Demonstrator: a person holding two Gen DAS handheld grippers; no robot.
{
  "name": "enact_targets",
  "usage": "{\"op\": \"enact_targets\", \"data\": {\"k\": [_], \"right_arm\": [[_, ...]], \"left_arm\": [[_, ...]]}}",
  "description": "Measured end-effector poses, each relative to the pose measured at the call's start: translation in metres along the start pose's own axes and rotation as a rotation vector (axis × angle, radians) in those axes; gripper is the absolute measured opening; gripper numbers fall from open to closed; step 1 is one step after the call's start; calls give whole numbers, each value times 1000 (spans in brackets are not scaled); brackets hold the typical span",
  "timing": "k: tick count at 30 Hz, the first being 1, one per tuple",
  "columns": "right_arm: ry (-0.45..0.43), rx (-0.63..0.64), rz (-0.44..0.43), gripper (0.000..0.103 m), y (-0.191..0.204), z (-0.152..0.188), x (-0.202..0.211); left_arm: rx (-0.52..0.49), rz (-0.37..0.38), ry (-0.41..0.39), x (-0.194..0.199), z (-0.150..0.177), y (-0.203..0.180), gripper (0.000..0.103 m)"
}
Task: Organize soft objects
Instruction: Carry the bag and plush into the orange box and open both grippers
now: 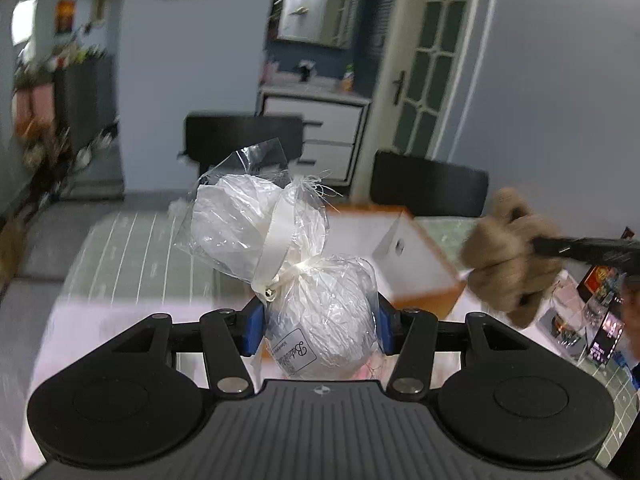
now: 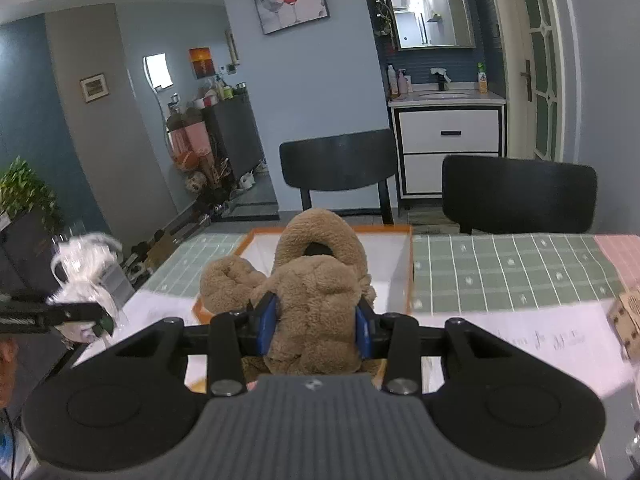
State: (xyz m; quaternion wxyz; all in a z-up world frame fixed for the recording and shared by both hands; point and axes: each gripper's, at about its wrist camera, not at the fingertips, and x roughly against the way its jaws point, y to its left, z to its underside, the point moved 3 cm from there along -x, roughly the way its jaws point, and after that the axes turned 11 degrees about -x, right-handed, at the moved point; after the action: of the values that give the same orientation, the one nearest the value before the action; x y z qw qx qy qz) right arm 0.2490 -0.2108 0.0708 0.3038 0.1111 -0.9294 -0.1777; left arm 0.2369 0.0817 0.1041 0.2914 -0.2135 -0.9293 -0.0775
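Now my left gripper [image 1: 320, 326] is clenched on a clear cellophane bag [image 1: 316, 300] stuffed with crumpled white filling, blue pads pressing its lower bulb from both sides. A white ribbon [image 1: 276, 240] cinches the bag at the waist, so it reads as two lobes: the one I hold, with a printed label facing me, and a second lobe [image 1: 236, 224] rising up and to the left, away from me. Its long axis tilts that way, frayed top ends uppermost.

My right gripper [image 2: 316, 326] is clamped on a tan plush bear [image 2: 316, 292], pads sunk into the fuzzy body; a rounded limb loops upward above my fingers and another lump bulges to the left. It stands roughly upright in my grip.

Both loads hang above the table [image 2: 500, 268], clear of its surface. Beyond them sits an open box [image 2: 404, 248] with orange edges and a white inside, its near rim just past the bear in the right wrist view. To its right the green checked cloth lies bare; two black chairs [image 2: 340, 160] stand at the far table edge. In the left wrist view the bear [image 1: 508, 256] floats to the right of the bag, apart from it.
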Motion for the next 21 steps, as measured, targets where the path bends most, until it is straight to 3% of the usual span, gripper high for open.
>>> {"op": "enact_targets", "data": {"k": [5, 8, 11, 15, 21], "right_arm": [[-17, -36, 26, 39, 3, -41, -36], [-32, -71, 49, 39, -1, -60, -55], [-33, -109, 69, 39, -8, -75, -74], [5, -157, 86, 39, -16, -80, -107], [80, -133, 118, 39, -22, -63, -156]], "left_arm": [[-89, 56, -84, -13, -70, -15, 60], [-29, 177, -161, -29, -99, -14, 60], [10, 217, -182, -60, -107, -6, 60], [57, 205, -78, -118, -83, 12, 60], [26, 181, 118, -203, -22, 25, 60]]}}
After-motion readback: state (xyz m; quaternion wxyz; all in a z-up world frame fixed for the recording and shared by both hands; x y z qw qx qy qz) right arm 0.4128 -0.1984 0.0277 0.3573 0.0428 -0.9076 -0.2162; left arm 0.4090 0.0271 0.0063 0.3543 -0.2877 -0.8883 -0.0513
